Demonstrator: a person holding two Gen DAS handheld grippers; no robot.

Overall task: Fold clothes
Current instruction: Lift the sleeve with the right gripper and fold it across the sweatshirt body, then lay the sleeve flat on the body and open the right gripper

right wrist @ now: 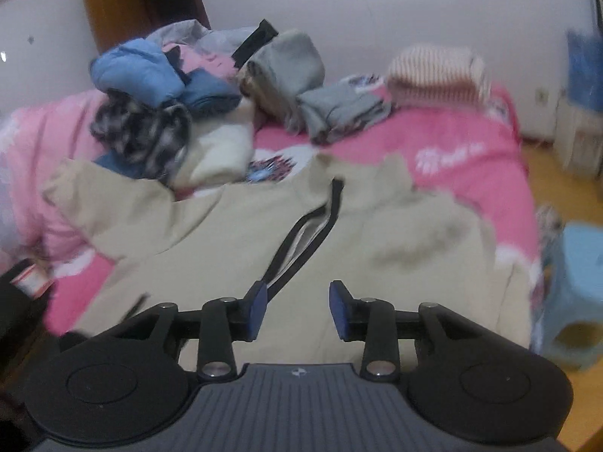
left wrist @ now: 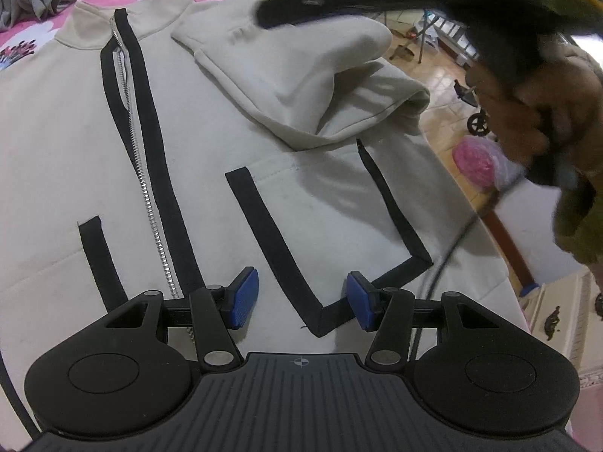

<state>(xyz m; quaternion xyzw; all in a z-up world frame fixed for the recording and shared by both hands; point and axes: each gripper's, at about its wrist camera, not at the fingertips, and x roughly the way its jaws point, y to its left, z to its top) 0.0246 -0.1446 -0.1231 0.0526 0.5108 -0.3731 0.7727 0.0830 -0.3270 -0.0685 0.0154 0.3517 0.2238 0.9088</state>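
Observation:
A beige zip-up jacket (left wrist: pixel 211 120) with black trim lies front-up on the bed. Its right sleeve (left wrist: pixel 301 71) is folded across the chest, cuff toward the collar. My left gripper (left wrist: pixel 302 298) hovers open over the lower hem near the black pocket trim (left wrist: pixel 279 248), holding nothing. The right wrist view, blurred, shows the same jacket (right wrist: pixel 241 233) from its hem end, with the other sleeve (right wrist: pixel 113 203) spread out to the left. Above the hem, my right gripper (right wrist: pixel 298 310) stands open and empty.
A pink bedsheet (right wrist: pixel 463 158) covers the bed. A heap of loose clothes (right wrist: pixel 169 98) and folded grey garments (right wrist: pixel 339 109) sit beyond the collar. A light blue stool (right wrist: pixel 576 293) stands on the wooden floor at the right. A person's hand and dark hair (left wrist: pixel 527 75) lean in.

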